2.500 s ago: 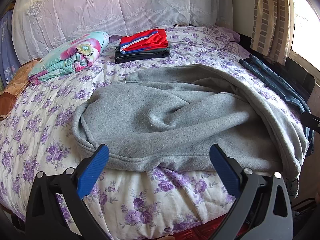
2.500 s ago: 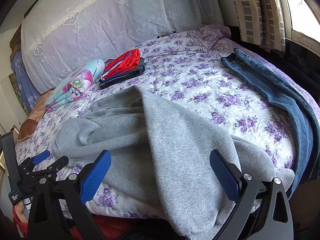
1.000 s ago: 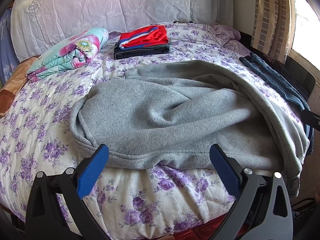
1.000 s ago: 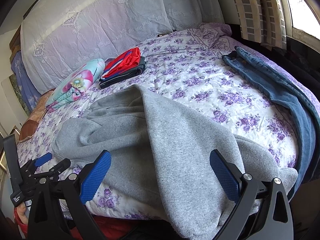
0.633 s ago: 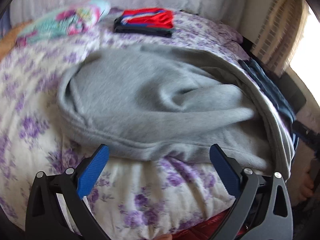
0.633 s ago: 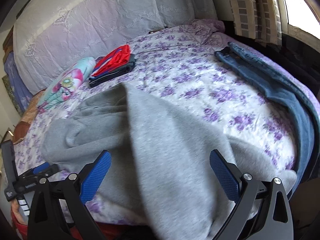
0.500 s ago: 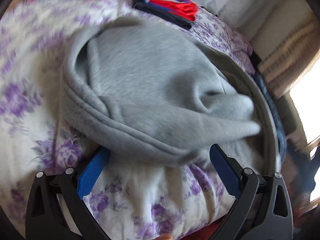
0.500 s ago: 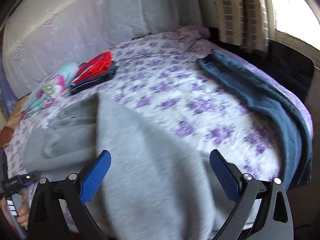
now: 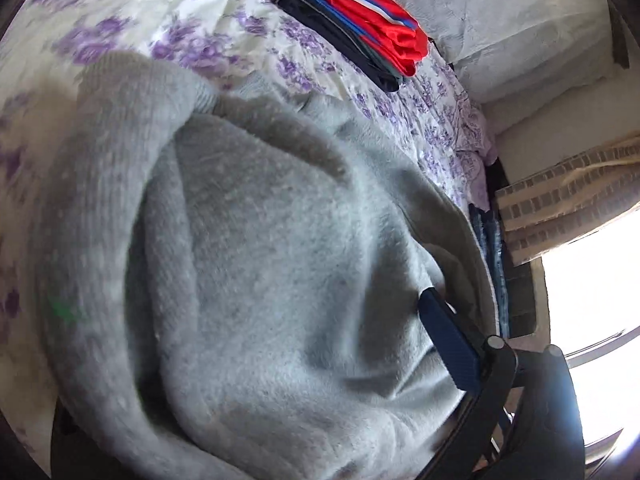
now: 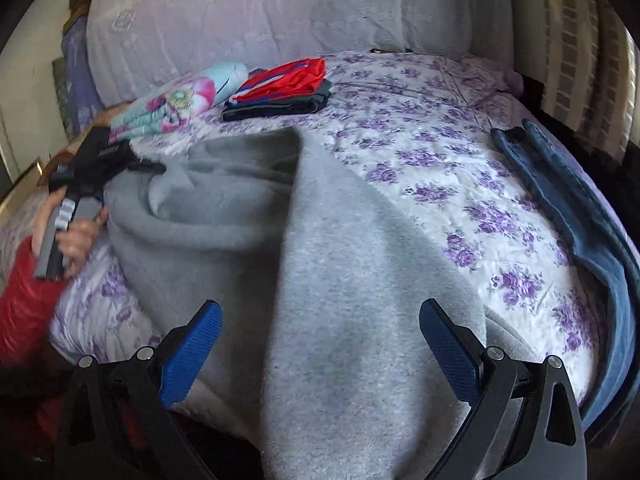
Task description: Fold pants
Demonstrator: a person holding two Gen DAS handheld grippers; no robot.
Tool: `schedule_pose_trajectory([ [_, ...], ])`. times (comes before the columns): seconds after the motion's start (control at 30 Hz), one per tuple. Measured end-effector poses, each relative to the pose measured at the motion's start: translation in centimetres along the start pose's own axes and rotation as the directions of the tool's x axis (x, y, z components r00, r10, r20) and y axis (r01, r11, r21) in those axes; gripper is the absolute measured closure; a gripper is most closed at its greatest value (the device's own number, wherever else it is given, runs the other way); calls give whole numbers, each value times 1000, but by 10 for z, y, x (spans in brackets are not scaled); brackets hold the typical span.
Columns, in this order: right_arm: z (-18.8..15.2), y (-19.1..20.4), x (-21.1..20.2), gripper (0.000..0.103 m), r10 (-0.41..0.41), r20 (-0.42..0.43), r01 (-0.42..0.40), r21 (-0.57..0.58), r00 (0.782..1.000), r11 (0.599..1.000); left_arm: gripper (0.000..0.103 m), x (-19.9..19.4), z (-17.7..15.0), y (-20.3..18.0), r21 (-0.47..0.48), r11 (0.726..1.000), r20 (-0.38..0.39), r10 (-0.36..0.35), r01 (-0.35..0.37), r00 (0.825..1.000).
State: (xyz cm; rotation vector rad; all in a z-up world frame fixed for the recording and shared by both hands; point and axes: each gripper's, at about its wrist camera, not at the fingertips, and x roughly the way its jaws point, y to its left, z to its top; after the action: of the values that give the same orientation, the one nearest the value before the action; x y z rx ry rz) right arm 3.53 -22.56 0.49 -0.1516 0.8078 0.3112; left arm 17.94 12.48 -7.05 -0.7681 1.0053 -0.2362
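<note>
Left hand-held gripper [image 10: 132, 168] pushed into my grey sweatpants [image 10: 320, 280] at their left edge, spread unclear, right hand-held gripper [image 10: 320, 344] wide open over them, pants heaped on floral bed [image 10: 460, 168]

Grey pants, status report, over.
Left gripper buried in grey pants, jaw state unclear. Right gripper open, above the pants. Pants bunched, unfolded. Nothing blocking.

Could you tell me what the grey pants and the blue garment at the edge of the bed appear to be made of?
The grey pants look like thick fleece or sweatshirt knit: matte, fuzzy nap, soft rounded folds, a ribbed band in the left wrist view. The blue garment looks like denim, judging by its mottled indigo surface and flatter, stiffer lie, though that is less certain.
</note>
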Motion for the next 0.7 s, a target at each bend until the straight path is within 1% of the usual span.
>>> schedule_pose_trajectory([
  [0.03,-3,10,7,3,-37,-21,35,-59,999,998,19,-1,0,-3,15,999,13,37,-37,999],
  [0.07,-5,18,14,3,-88,-42,83,-119,995,989,35,-3,1,-3,26,998,21,56,-56,998],
  [0.1,-10,25,25,3,-160,-65,145,-190,985,971,47,-6,0,-4,38,997,28,61,-62,998],
  [0.13,-16,27,36,3,-223,-87,196,-243,971,950,53,-13,0,-3,41,998,38,44,-46,998],
  [0.17,-19,25,47,3,-266,-100,229,-282,959,932,64,-17,1,-1,39,999,45,35,-37,998],
  [0.2,-20,19,50,3,-231,-96,198,-272,968,942,70,-22,5,-1,39,999,50,22,-24,998],
  [0.23,-16,4,51,4,-190,-109,162,-225,976,961,72,-29,6,-1,43,999,56,-6,4,998],
  [0.27,-11,-10,52,5,-176,-121,155,-166,977,974,79,-30,10,-4,50,999,56,-21,18,998],
  [0.3,-5,-29,50,10,-154,-117,144,-88,981,986,80,-33,11,-7,67,997,56,-27,24,998],
  [0.33,-3,-45,50,33,-119,-122,116,-28,985,993,81,-36,11,-14,97,995,70,-18,11,997],
  [0.37,-2,-57,52,67,-113,-130,116,18,985,993,83,-39,11,-20,126,992,87,-14,3,996],
  [0.4,-1,-72,53,79,-122,-134,134,78,983,988,84,-42,11,-26,156,988,104,-11,-5,995],
  [0.43,-2,-83,54,83,-87,-128,103,127,988,987,84,-48,12,-34,187,982,130,-22,-2,991],
  [0.47,-1,-94,55,85,-32,-127,55,183,991,982,85,-51,15,-38,193,981,143,-43,15,989],
  [0.5,0,-101,56,85,11,-112,14,222,994,975,85,-56,18,-40,186,982,150,-69,40,986],
  [0.53,0,-105,57,86,31,-99,-7,237,995,971,85,-58,23,-40,177,982,151,-88,61,985],
  [0.57,3,-106,57,86,42,-86,-19,247,995,969,86,-63,28,-39,168,982,150,-112,87,982],
  [0.6,9,-107,58,86,45,-73,-25,254,996,967,87,-66,31,-40,169,981,151,-122,96,981],
  [0.63,19,-108,59,86,46,-58,-30,258,997,966,87,-74,38,-41,175,980,164,-125,96,979],
  [0.7,50,-110,60,87,20,0,-20,247,1000,969,88,-87,50,-44,180,982,218,-98,59,971],
])
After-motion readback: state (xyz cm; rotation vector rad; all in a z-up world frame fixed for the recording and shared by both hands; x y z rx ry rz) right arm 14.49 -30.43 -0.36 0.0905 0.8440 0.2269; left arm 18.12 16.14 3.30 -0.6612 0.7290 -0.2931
